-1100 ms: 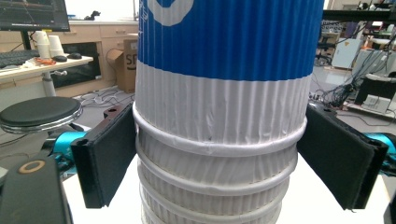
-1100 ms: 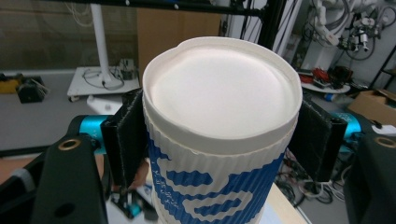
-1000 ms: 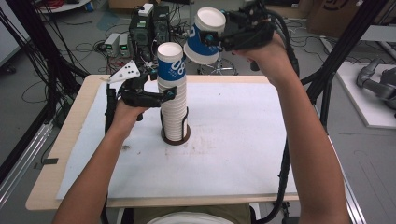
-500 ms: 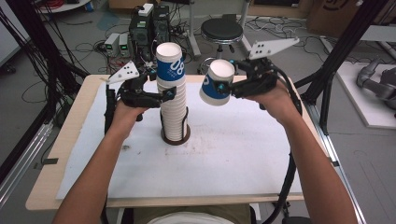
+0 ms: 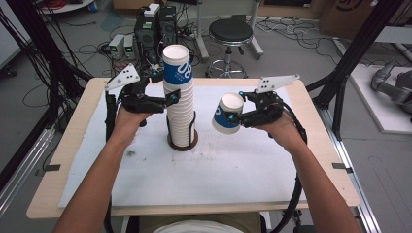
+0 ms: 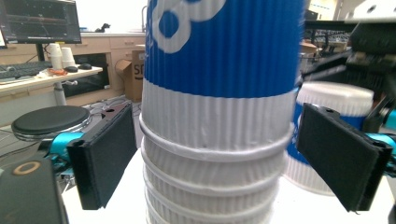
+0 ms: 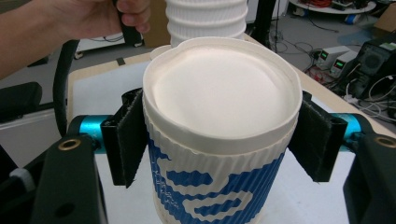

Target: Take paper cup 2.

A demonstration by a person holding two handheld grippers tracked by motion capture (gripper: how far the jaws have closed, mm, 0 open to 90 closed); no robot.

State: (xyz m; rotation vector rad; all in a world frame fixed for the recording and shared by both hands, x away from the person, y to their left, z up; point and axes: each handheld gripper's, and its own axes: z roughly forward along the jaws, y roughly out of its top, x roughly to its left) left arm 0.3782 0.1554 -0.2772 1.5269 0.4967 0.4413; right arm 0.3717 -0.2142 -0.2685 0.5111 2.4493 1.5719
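Observation:
A tall stack of upturned blue-and-white ribbed paper cups [image 5: 179, 102] stands on a brown round base [image 5: 183, 143] at the middle of the table. My left gripper [image 5: 171, 99] reaches around the stack's upper part. Its jaws have just been opening, and in the left gripper view the stack [image 6: 219, 116] sits between the pads [image 6: 105, 158] with a thin gap on each side. My right gripper [image 5: 232, 116] is shut on a single upturned cup [image 5: 227, 114], held to the right of the stack above the table. The right gripper view shows that cup [image 7: 219, 93] bottom up, squeezed by both pads.
A white sheet [image 5: 233, 165] covers the wooden table [image 5: 320, 145]. Behind the far edge stand a black stool [image 5: 231, 34] and electronics boxes [image 5: 145, 29] with cables. Black frame posts rise at both sides. The person's forearms come in from the front edge.
The right gripper has come down with its cup from high above the table to beside the stack's lower half. The left hand stays at the stack.

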